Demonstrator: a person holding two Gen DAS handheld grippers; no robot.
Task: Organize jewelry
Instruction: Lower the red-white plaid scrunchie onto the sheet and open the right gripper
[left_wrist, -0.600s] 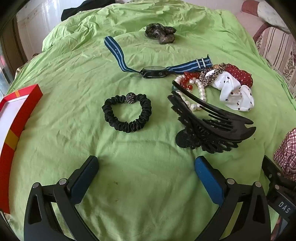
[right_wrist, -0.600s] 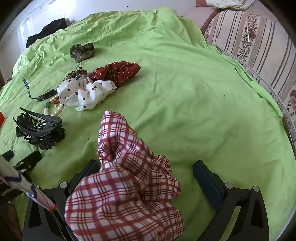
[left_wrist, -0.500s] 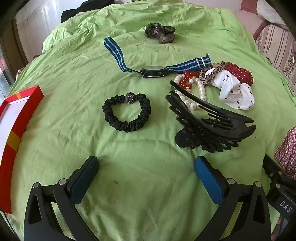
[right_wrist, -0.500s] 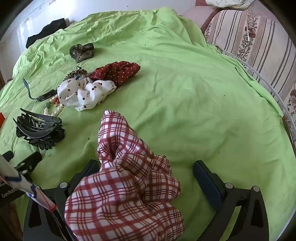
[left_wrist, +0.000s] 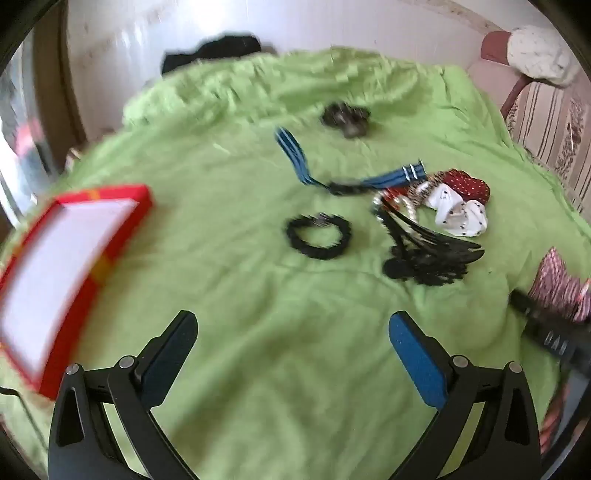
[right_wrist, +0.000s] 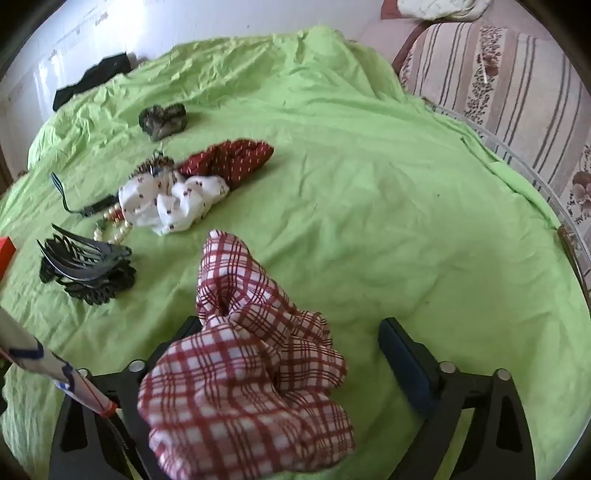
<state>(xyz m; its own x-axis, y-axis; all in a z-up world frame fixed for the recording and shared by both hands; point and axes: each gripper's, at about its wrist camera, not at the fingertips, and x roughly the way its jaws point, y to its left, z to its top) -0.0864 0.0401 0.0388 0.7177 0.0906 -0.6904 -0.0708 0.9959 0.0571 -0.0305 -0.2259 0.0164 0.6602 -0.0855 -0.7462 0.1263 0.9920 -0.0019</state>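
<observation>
My left gripper (left_wrist: 291, 328) is open and empty, above the green sheet, well short of a black scrunchie (left_wrist: 318, 240). Right of the scrunchie lie a black claw clip (left_wrist: 428, 258), a pearl and red bead string (left_wrist: 397, 201), white (left_wrist: 460, 216) and red (left_wrist: 465, 183) dotted scrunchies, and a blue-strapped watch (left_wrist: 347, 186). A red box with a white inside (left_wrist: 55, 266) lies at the left. My right gripper (right_wrist: 291, 332) is open; a red checked scrunchie (right_wrist: 243, 362) drapes over its left finger. The clip (right_wrist: 85, 266) and white scrunchie (right_wrist: 170, 201) show at its left.
A dark green scrunchie (left_wrist: 345, 118) lies far back on the bed. A black cloth (left_wrist: 214, 51) lies at the bed's far edge by the wall. A striped sofa (right_wrist: 517, 96) and a metal rail (right_wrist: 546, 199) border the bed on the right.
My left gripper has pulled back and tilted up, so the items look farther away and more of the red box shows. The right gripper has barely moved.
</observation>
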